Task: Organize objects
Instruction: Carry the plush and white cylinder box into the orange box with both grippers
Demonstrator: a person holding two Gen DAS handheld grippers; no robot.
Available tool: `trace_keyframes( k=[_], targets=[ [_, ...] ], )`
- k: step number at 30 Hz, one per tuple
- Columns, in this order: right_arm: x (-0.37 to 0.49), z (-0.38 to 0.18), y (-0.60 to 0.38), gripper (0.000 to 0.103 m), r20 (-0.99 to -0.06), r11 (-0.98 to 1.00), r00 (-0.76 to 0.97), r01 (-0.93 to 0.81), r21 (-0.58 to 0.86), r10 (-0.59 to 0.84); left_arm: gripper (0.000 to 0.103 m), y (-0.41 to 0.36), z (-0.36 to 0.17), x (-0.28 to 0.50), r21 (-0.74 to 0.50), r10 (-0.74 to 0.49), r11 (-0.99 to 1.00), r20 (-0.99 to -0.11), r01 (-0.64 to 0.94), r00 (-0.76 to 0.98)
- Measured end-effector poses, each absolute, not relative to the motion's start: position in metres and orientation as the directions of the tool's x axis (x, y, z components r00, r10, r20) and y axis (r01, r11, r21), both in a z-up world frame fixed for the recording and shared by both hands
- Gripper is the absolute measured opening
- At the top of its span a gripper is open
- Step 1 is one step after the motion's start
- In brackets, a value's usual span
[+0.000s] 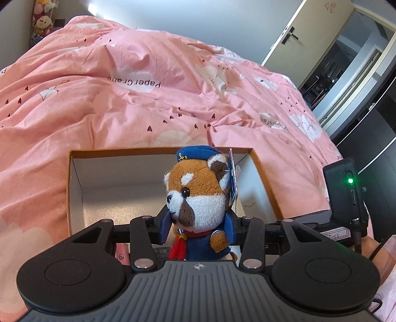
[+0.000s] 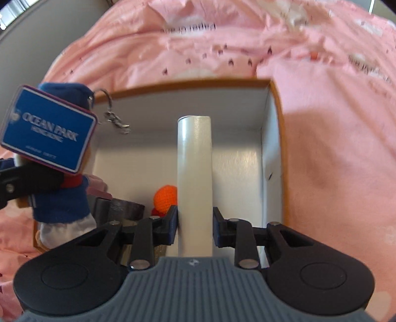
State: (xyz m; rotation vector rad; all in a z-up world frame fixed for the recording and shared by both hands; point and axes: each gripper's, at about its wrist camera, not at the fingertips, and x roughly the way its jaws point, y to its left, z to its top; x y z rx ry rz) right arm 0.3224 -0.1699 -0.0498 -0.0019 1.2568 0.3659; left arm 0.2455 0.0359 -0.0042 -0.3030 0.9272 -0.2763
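Observation:
My left gripper [image 1: 198,226] is shut on a red panda plush [image 1: 198,195] with a blue cap, blue outfit and a hanging blue tag, held above an open cardboard box [image 1: 160,150] with white inner walls. In the right wrist view the plush [image 2: 61,203] shows at the left with its "Ocean Park" tag [image 2: 49,128] and keyring. My right gripper [image 2: 195,225] is shut on a white cylinder [image 2: 195,173], upright over the same box [image 2: 272,148]. An orange knitted item [image 2: 165,198] and a dark metal cup [image 2: 118,210] lie inside the box.
The box sits on a bed with a rumpled pink duvet [image 1: 148,86]. Stuffed toys [image 1: 43,19] hang at the far left wall. An open door [image 1: 309,27] and dark furniture [image 1: 371,138] stand to the right. The duvet also shows in the right wrist view [image 2: 334,148].

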Motion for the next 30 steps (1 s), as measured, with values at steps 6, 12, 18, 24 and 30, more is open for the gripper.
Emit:
trace_keyframes(
  k=[6, 12, 18, 24, 30],
  targets=[
    [0.33, -0.072, -0.169, 0.03, -0.937, 0.951, 0.23, -0.224, 0.213, 0.264, 0.049, 0.036, -0.016, 0.255, -0.365, -0.346, 0.927, -0.749, 0.085, 0.565],
    [0.332, -0.086, -0.166, 0.03, -0.949, 0.951, 0.208, -0.25, 0.18, 0.235, 0.049, 0.033, -0.023, 0.262, -0.356, -0.341, 0.93, -0.756, 0.086, 0.559],
    [0.324, -0.072, -0.162, 0.035, -0.943, 0.944, 0.27, -0.311, 0.107, 0.196, 0.049, 0.03, -0.026, 0.263, -0.355, -0.34, 0.931, -0.763, 0.084, 0.55],
    [0.316, -0.056, -0.155, 0.033, -0.93, 0.912, 0.345, -0.41, -0.028, 0.127, 0.049, 0.027, -0.024, 0.262, -0.351, -0.34, 0.932, -0.762, 0.091, 0.55],
    [0.312, -0.061, -0.151, 0.021, -0.928, 0.884, 0.367, -0.453, -0.119, 0.063, 0.049, 0.026, -0.023, 0.263, -0.348, -0.338, 0.933, -0.764, 0.09, 0.55]
  ],
)
